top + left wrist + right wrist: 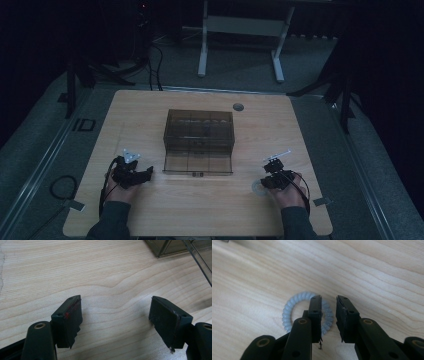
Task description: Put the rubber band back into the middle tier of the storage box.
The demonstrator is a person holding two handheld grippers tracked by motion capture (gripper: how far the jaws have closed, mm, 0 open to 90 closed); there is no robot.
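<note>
A smoky transparent plastic organizer box [199, 134] sits at the middle of the wooden counter [150, 210], its hinged front panel folded down flat toward the person. The left gripper [116, 315], held in the left hand [116, 191], rests low over bare wood just left of that panel with its fingers [71, 315] spread wide and nothing between them. At the counter's right, the right gripper [329, 315], held in the right hand [290, 195], hangs over a pale blue spiral hair tie [289, 310] lying flat on the wood, its fingers [315, 315] narrowly parted, the gap just above the ring's right side and not pinching it.
</note>
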